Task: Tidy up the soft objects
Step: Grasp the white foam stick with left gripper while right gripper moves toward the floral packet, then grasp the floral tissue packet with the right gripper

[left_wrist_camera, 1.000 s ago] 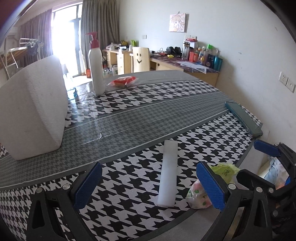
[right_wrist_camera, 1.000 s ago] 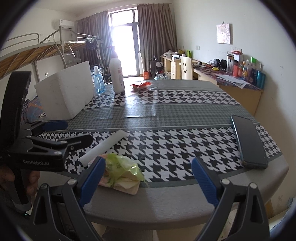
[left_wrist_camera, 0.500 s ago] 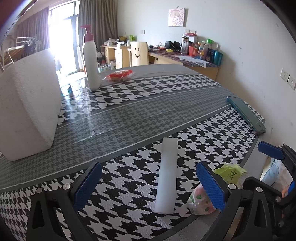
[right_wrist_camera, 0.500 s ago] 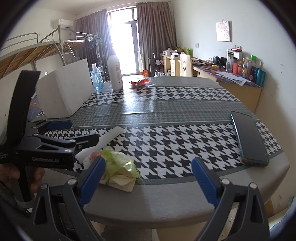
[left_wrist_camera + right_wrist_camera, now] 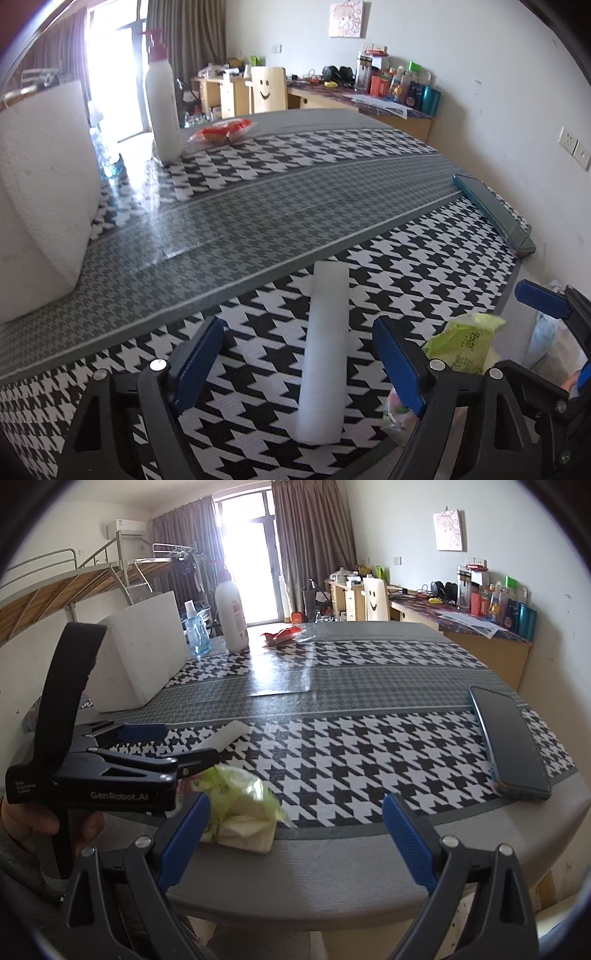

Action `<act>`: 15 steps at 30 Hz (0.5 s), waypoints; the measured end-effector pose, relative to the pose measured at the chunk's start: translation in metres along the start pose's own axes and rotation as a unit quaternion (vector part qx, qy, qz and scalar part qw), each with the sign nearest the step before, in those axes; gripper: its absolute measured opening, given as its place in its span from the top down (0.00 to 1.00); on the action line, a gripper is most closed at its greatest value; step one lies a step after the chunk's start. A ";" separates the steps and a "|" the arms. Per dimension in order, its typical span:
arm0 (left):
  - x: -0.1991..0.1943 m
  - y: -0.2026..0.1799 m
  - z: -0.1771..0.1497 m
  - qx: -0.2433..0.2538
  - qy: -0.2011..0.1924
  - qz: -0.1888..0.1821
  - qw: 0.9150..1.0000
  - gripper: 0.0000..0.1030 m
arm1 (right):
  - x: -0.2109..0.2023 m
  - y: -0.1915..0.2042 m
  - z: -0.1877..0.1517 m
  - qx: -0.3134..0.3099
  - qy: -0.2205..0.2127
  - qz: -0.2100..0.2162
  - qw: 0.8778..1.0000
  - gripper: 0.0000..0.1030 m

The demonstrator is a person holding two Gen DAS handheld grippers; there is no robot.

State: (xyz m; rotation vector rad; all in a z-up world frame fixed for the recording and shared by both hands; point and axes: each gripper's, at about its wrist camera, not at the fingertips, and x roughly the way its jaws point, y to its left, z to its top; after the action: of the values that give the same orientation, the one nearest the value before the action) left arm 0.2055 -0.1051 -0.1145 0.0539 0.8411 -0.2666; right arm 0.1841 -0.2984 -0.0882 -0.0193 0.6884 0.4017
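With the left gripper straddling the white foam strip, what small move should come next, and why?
Probably finish closing the left gripper on the white foam strip. Its jaws have just been closing, the strip lies between the blue pads, and gaps remain on both sides, so nothing is gripped yet. The right gripper hangs open and empty over the table edge.

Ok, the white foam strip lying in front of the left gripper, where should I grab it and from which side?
Grip the white foam strip across its narrow width near the close end, coming down from above. It lies flat, lengthwise between the left gripper fingers, whose jaws have just been closing but aren't touching it. The green packet crowds its right side.
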 end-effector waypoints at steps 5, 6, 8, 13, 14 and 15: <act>0.001 -0.006 0.000 0.015 -0.003 0.006 1.000 0.37 | 0.001 0.000 -0.001 0.002 0.002 0.003 1.000 0.07; 0.001 -0.008 -0.001 0.022 -0.004 0.011 1.000 0.40 | 0.002 0.000 -0.001 0.002 0.002 0.004 1.000 0.07; 0.000 -0.013 -0.002 0.035 -0.006 0.009 0.999 0.51 | 0.003 0.001 -0.001 0.003 0.003 0.006 1.000 0.07; -0.002 -0.022 -0.002 0.060 -0.004 -0.006 0.998 0.75 | 0.004 0.006 -0.001 -0.002 0.004 0.012 1.000 0.07; -0.002 -0.022 -0.002 0.060 -0.004 -0.006 0.998 0.76 | 0.005 0.007 0.000 -0.002 0.004 0.013 1.000 0.07; -0.002 -0.021 -0.002 0.058 -0.005 -0.006 0.998 0.78 | 0.005 0.008 0.000 -0.002 0.005 0.014 1.000 0.07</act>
State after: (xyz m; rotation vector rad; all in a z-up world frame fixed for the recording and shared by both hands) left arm 0.1976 -0.1249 -0.1130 0.1561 0.8159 -0.3275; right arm 0.1850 -0.2895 -0.0907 -0.0152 0.6977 0.4304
